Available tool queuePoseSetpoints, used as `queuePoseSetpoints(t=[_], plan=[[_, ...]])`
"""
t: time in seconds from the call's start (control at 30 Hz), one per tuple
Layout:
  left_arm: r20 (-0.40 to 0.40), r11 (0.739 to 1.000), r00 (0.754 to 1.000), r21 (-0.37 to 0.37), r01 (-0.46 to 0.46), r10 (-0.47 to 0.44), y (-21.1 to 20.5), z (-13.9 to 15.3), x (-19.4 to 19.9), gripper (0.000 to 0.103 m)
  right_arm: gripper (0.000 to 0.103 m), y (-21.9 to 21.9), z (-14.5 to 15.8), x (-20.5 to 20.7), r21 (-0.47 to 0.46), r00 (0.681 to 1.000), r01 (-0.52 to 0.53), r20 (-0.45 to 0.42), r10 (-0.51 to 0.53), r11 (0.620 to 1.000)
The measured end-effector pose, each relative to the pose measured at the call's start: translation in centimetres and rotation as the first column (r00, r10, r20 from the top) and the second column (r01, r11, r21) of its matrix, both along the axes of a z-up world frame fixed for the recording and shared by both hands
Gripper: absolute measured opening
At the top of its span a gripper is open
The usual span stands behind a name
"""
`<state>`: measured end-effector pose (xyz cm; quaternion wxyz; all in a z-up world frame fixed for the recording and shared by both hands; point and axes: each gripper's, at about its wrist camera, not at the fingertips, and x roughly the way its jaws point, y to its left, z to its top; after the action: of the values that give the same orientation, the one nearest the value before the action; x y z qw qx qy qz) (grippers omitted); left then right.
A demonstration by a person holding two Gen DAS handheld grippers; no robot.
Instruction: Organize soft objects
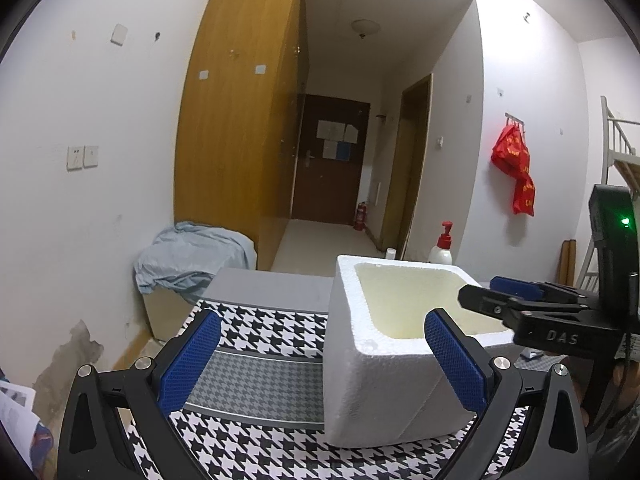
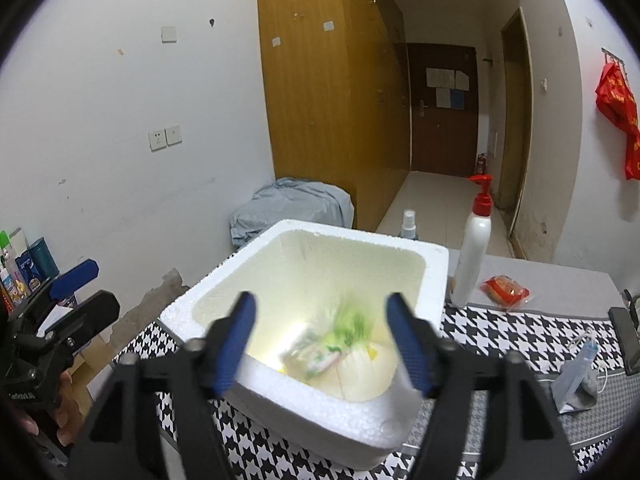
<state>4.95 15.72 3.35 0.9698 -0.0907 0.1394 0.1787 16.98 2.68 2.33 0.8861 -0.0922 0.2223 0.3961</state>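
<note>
A white foam box stands on the houndstooth cloth. Inside it lie a cream soft bag and a blurred green-and-white packet. My right gripper hovers over the box's near rim, open, with nothing pressed between its blue pads. From the left wrist view, the same gripper reaches in over the box from the right. My left gripper is open and low at the box's left side, holding nothing. A red packet lies on the table beyond the box.
A white pump bottle with a red top stands right of the box, and a small spray bottle behind it. A blue face mask and a dark device lie at the right. A grey-blue cloth is heaped beyond the table.
</note>
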Motion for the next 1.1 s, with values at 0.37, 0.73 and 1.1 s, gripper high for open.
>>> queuePoseSetpoints(t=[0.37, 0.73, 1.1], plan=[[-0.009, 1.0, 1.0, 0.011, 0.026, -0.026, -0.8, 0.1, 0.4, 0.102, 0.08, -1.9, 0.6, -0.7, 0.028, 1.0, 0.026, 0.004, -0.026, 0.999], [-0.01, 0.998, 0.998, 0.038, 0.055, -0.055, -3.1, 0.7, 0.4, 0.102, 0.087, -4.5, 0.7, -1.7, 0.067, 0.999, 0.041, 0.02, -0.043, 0.997], [-0.018, 0.994, 0.996, 0.068, 0.084, -0.083, -5.3, 1.1, -0.2, 0.102, 0.096, -7.1, 1.2, -3.7, 0.099, 0.996, 0.044, 0.075, -0.052, 0.994]])
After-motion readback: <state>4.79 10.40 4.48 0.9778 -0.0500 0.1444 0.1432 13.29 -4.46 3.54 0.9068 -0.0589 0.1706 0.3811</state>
